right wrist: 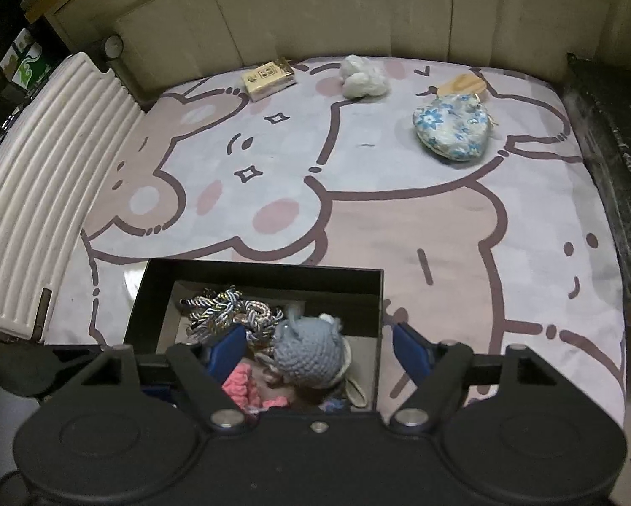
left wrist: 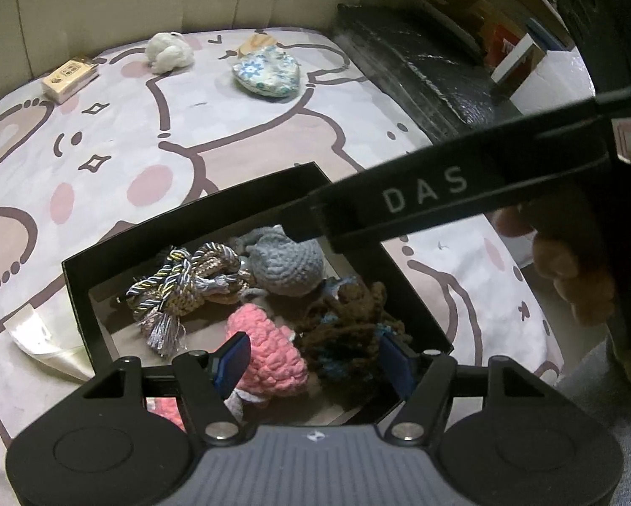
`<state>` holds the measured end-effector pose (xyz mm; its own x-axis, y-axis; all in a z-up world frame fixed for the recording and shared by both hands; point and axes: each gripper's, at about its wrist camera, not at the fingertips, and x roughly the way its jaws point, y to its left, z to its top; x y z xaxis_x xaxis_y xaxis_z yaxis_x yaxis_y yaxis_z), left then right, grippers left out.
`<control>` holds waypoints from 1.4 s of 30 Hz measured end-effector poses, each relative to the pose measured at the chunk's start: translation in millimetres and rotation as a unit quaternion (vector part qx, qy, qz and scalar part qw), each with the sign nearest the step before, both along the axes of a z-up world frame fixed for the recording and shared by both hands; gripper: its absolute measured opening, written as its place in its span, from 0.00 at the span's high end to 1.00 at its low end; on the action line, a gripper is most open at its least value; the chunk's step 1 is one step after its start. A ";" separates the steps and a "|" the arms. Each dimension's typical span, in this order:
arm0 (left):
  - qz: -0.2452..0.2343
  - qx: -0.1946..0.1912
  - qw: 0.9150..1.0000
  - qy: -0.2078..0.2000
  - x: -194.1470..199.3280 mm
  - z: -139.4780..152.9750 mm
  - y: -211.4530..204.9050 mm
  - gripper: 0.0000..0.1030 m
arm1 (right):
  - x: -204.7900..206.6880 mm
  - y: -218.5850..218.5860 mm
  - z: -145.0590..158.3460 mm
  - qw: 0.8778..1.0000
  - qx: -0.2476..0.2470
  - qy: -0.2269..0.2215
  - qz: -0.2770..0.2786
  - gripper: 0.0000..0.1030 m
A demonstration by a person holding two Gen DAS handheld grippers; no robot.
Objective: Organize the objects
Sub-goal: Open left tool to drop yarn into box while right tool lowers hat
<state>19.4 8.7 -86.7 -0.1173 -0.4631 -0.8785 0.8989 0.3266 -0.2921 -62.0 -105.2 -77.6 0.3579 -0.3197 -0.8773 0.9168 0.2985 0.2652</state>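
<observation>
I had both grippers hanging over the black box [left wrist: 248, 211], which sat on the cartoon-print mat [right wrist: 400, 219]. My left gripper [left wrist: 311, 358] had its fingers released, and nothing was pressed between them; the pink knitted toy [left wrist: 269, 350] and the brown yarn toy [left wrist: 349, 324] lay in the box just beyond the blue pads. My right gripper [right wrist: 322, 350] was likewise spread wide, one finger inside the box and the other outside its right wall, with the grey crocheted toy [right wrist: 309, 354] lying loose between them. The braided cord bundle [left wrist: 189, 282] lay toward the box's far left corner. The right gripper's body hid the box's near edge, and its arm crossed the far right corner in the left view. Well beyond the box lay a floral pouch [right wrist: 452, 128], a white plush [right wrist: 364, 76] and a small carton [right wrist: 269, 78]; something wooden, perhaps a board, peeked out behind the pouch.
</observation>
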 end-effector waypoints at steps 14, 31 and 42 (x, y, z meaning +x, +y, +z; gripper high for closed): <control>0.030 -0.003 1.000 -0.006 7.6 7.8 5.3 0.25 | -5.1 3.8 7.8 1.000 -0.012 -0.004 -0.007 0.28; 0.105 0.006 0.994 -0.033 19.4 22.4 18.2 0.01 | -23.0 14.8 22.5 0.999 -0.032 -0.020 -0.028 0.20; 0.151 -0.001 0.988 -0.037 32.7 31.7 28.4 0.00 | -35.1 21.6 31.4 0.998 -0.049 -0.024 -0.040 0.07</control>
<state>52.1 37.1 -55.1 0.0903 -0.4682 -0.8790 0.7799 0.5821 -0.2299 -97.1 -83.6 -46.3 0.3680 -0.4328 -0.8229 0.9260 0.2508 0.2822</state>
